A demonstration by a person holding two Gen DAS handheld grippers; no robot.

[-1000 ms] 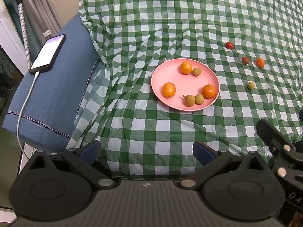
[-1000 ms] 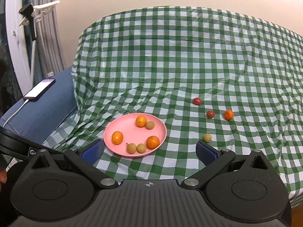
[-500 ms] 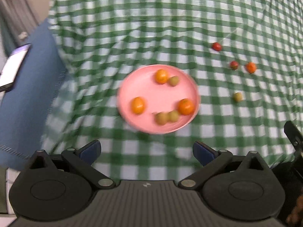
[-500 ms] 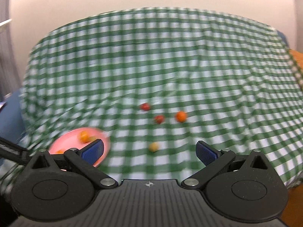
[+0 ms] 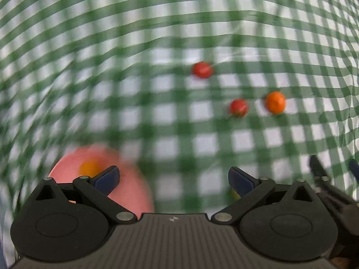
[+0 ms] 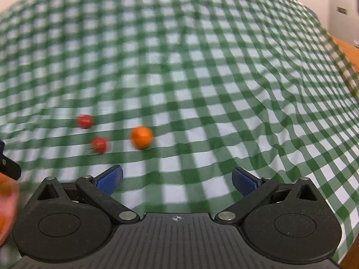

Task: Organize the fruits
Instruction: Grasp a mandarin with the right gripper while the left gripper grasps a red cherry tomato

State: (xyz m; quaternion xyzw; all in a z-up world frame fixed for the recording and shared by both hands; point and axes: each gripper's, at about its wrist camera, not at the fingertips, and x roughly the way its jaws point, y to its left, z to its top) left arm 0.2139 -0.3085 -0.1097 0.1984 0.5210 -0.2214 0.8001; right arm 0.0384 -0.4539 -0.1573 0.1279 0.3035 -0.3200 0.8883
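Both views are motion-blurred. On the green checked cloth lie two small red fruits (image 5: 202,69) (image 5: 239,107) and an orange fruit (image 5: 275,102); in the right wrist view the same red fruits (image 6: 85,121) (image 6: 99,144) and orange fruit (image 6: 141,137) sit ahead to the left. The pink plate (image 5: 132,192) shows at lower left behind my left gripper (image 5: 174,178), with an orange fruit (image 5: 89,167) on it. A yellowish fruit (image 5: 233,194) peeks by the right finger. My left gripper is open and holds nothing. My right gripper (image 6: 177,180) is open too, nothing between its fingers.
The checked cloth (image 6: 224,78) covers the whole surface and drops away at the right, where a wooden floor (image 6: 350,49) shows. The plate's edge (image 6: 6,204) sits at the far left of the right wrist view. The other gripper's black tip (image 5: 318,172) is at right.
Both grippers have swung to the right and moved closer to the loose fruits. The plate slid to the lower left of both views, and the phone and blue cushion are out of sight.
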